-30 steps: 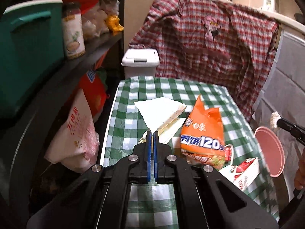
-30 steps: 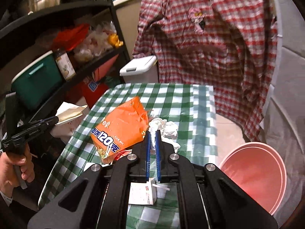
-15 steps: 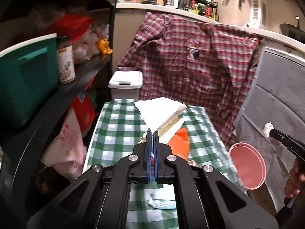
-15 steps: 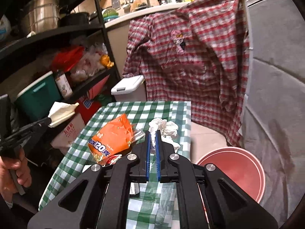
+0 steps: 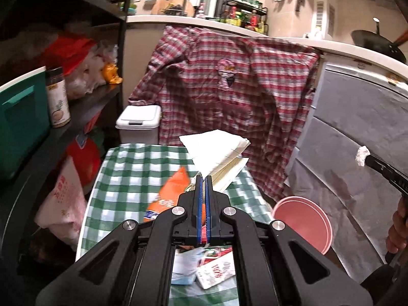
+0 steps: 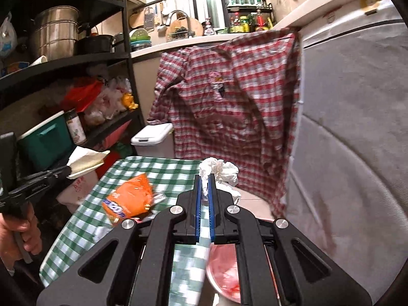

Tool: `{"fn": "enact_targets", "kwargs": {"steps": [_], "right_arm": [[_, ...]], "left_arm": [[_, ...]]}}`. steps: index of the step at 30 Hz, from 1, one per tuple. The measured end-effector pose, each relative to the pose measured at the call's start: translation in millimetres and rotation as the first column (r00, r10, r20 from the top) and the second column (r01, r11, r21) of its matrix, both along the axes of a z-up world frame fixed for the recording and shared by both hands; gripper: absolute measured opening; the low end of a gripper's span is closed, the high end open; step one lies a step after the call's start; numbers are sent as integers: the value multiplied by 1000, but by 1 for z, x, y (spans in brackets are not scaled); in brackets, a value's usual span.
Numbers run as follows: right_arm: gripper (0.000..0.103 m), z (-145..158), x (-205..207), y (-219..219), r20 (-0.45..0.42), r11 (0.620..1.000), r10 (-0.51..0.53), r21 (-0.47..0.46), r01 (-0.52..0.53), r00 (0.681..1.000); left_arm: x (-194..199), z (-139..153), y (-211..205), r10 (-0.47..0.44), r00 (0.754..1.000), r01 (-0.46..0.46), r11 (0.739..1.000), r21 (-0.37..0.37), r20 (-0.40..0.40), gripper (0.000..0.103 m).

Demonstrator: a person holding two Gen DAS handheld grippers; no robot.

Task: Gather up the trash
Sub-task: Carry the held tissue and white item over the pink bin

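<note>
A: Start at the tongs. What does the left gripper [image 5: 203,178] have?

B: Its blue jaws are pinched tight on a corner of folded white paper [image 5: 216,150], which fans up and away from the tips. It hangs in the air above the green checked table [image 5: 127,173].

A: And the right gripper [image 6: 204,178]?

B: Clamped on a crumpled white tissue [image 6: 221,169]; the wad bulges out past the fingertips, also lifted clear of the table, over its far right corner.

A: What trash lies on the table itself?

B: An orange snack bag [image 6: 130,199] near the middle. At the near end, seen from the left wrist, a red-and-white carton [image 5: 216,271] lies beside a pale blue crumpled item [image 5: 185,267]; I cannot tell what that one is.

A: Anything to drop it in?

B: A pink bin [image 5: 303,221] stands on the floor just off the table's right side, open at the top. A white lidded bin [image 5: 139,121] stands beyond the table's far end, its lid down.

A: And around that?

B: A red plaid shirt [image 5: 229,89] hangs from the counter behind the table. A dark shelf rack [image 6: 76,58] stands along the table's left side, with a teal box [image 6: 46,140] and a jar [image 6: 75,127] on it. A hand [image 6: 20,232] grips the left tool's handle on that side.
</note>
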State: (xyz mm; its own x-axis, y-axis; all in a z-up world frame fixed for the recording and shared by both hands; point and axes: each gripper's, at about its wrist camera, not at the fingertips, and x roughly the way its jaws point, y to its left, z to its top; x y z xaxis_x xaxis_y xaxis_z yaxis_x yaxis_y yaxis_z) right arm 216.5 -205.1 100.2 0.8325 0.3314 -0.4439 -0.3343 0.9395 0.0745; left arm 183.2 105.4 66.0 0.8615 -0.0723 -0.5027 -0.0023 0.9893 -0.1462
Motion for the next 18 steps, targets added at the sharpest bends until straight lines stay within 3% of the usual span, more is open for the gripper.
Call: {"fn": "enact_targets", "kwargs": {"steps": [8,18], "right_arm": [[5,-31,13,-49,-67,991,-115,64,119,991],[6,-48,18,-71,-70,987,-163,7,163,984]], "left_arm": [[6,-10,-50,-99,995,99,995,12,-18,2],[25,-28,-111,-218,974,220,975,34,-59,2]]}}
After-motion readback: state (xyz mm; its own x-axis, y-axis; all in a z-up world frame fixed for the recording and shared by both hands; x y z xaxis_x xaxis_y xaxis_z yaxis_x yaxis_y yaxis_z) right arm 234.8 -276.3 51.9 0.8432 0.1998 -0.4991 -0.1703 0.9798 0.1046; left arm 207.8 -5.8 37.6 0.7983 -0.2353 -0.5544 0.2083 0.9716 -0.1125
